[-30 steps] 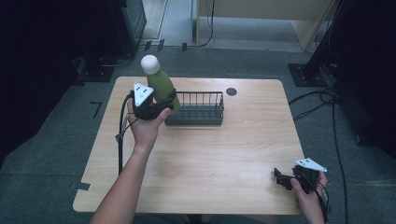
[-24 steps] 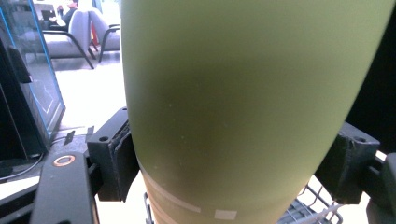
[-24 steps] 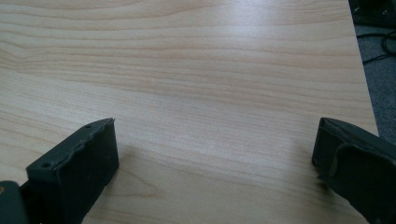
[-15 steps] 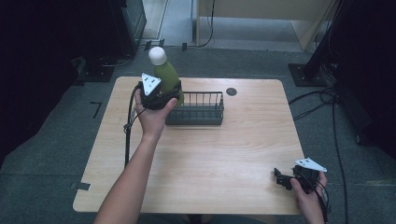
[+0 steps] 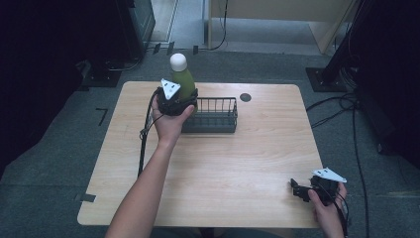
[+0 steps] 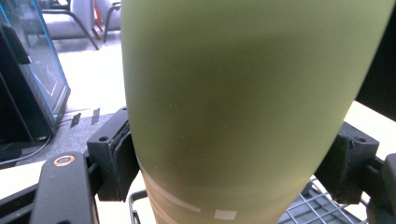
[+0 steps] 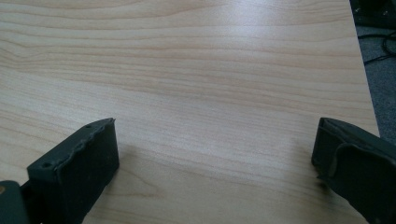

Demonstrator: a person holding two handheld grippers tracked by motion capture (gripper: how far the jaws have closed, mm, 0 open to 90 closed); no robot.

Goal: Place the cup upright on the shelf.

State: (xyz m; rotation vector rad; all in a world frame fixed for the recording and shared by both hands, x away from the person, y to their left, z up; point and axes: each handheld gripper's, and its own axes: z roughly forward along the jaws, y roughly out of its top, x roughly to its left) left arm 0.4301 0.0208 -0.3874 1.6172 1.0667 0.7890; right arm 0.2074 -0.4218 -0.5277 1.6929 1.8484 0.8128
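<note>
A green bottle (image 5: 185, 83) with a round white cap (image 5: 178, 62) stands upright, held above the left end of a dark wire basket (image 5: 218, 116). My left gripper (image 5: 174, 101) is shut on the bottle's lower body; in the left gripper view the bottle (image 6: 243, 107) sits between both jaws, with basket wire (image 6: 322, 210) below it. My right gripper (image 5: 298, 190) rests low over the table's near right corner, open, with bare wood (image 7: 210, 93) between its jaws.
The wooden table (image 5: 223, 163) has a small dark round cap (image 5: 245, 97) set into it behind the basket. Cables (image 5: 337, 106) run on the carpet to the right, and dark equipment stands off the far left.
My left gripper has carried the bottle to the right, from beside the basket's left end to over that end. The right gripper has stayed put.
</note>
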